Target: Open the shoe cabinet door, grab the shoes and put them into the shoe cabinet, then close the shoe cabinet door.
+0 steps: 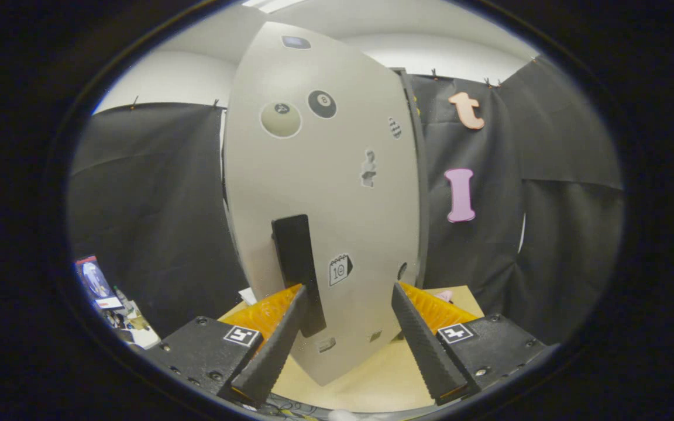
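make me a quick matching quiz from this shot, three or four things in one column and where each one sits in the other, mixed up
Things:
1. gripper
2. black handle
3. calendar sticker
4. eight-ball sticker

Places or states:
A. high on the cabinet door, beside a pale ball sticker
B. upright on the lower door, just past one fingertip
C. open, fingers spread before the door
D. on the door beside the handle, beyond the gap between the fingers

Pairs: 1-C, 2-B, 3-D, 4-A
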Demonstrator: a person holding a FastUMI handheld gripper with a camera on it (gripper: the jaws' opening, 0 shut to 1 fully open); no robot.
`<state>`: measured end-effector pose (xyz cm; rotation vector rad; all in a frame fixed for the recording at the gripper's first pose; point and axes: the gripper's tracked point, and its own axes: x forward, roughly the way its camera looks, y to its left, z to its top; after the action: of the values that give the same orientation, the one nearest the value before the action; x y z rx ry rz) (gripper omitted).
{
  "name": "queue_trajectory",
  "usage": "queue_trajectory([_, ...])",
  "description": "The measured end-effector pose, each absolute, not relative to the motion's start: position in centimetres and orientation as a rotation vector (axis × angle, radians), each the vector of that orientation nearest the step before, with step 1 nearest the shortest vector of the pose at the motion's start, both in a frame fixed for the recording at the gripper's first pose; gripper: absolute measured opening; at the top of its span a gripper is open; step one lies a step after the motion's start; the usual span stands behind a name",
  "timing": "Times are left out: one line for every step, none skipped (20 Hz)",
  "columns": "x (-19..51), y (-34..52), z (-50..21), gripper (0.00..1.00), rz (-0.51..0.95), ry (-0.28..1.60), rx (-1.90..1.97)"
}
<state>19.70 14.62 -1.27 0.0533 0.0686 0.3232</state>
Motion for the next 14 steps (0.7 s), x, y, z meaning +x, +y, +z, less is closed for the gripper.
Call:
queue_trajectory([20.1,15.9,-1.4,0.96,0.335,0.073,0.042])
queue_trajectory([20.1,16.5,-2.1,0.96,0.340,0.075,0.034])
queue_trajectory([20.2,16.9,-2.0,0.96,0.324,0.067,0.042])
queue_trajectory([20.4,17.3,-1.8,0.97,0.316,0.058,0.052])
queue_trajectory([20.4,17.6,-1.6,0.97,0.317,0.053,0.059])
queue_trajectory([20.3,17.9,-1.6,0.97,0.314,0.057,0.063])
queue_trajectory([20.2,18.0,-1.6,0.97,0.313,0.059,0.067])
queue_trajectory([20.1,18.1,-1.7,0.97,0.315,0.067,0.066])
queue_trajectory([20.0,18.0,-2.0,0.97,0.309,0.079,0.064])
queue_trajectory([19.8,17.5,-2.2,0.97,0.294,0.082,0.067])
queue_trajectory([19.7,17.3,-2.3,0.97,0.284,0.086,0.066])
queue_trajectory([19.6,17.1,-2.7,0.97,0.274,0.097,0.066])
queue_trajectory([19.3,16.8,-2.9,0.97,0.265,0.105,0.071])
queue_trajectory([18.9,16.6,-2.7,0.97,0.257,0.104,0.082])
